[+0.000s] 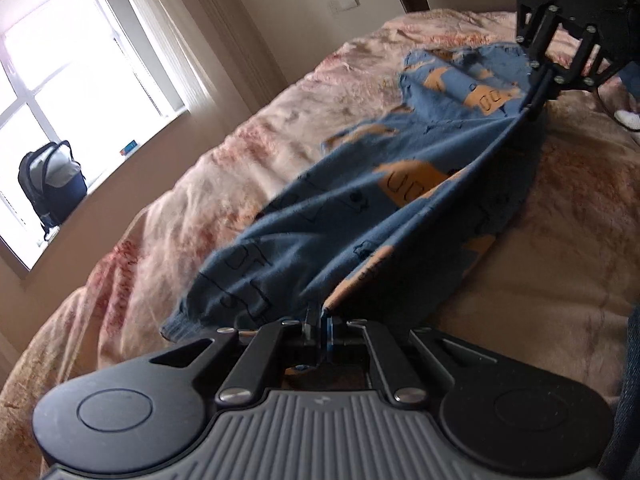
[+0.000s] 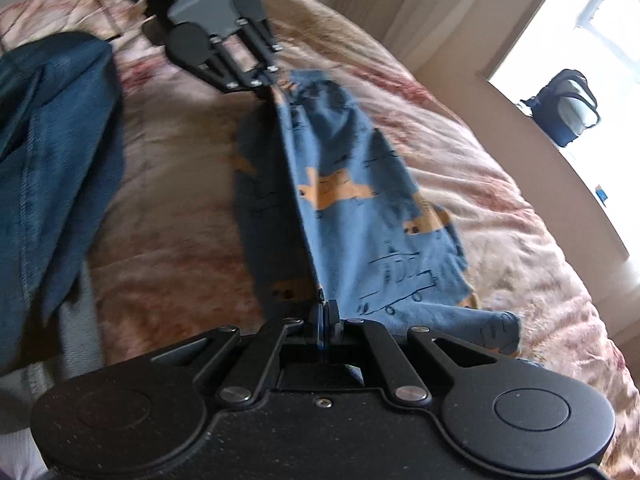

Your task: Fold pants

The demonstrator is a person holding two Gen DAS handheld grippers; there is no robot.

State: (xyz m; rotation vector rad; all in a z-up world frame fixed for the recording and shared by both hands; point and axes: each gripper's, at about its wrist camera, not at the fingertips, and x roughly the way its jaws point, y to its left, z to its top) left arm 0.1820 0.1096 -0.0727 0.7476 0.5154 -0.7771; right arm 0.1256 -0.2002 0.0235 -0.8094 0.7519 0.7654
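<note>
Small blue pants (image 1: 360, 208) with orange vehicle prints hang stretched between my two grippers above a pink patterned bedspread (image 1: 168, 216). My left gripper (image 1: 320, 320) is shut on one end of the pants' taut top edge. My right gripper (image 1: 538, 80) is shut on the other end, at the upper right of the left wrist view. In the right wrist view the right gripper (image 2: 325, 312) pinches the pants (image 2: 360, 200), and the left gripper (image 2: 274, 84) holds the far end. The loose fabric sags onto the bedspread (image 2: 500, 200).
Dark denim jeans (image 2: 48, 140) lie on the bed left of the pants. A dark backpack (image 1: 50, 184) sits on the window sill beside the bed, also in the right wrist view (image 2: 564, 108). A wall switch (image 1: 344, 2) is behind the bed.
</note>
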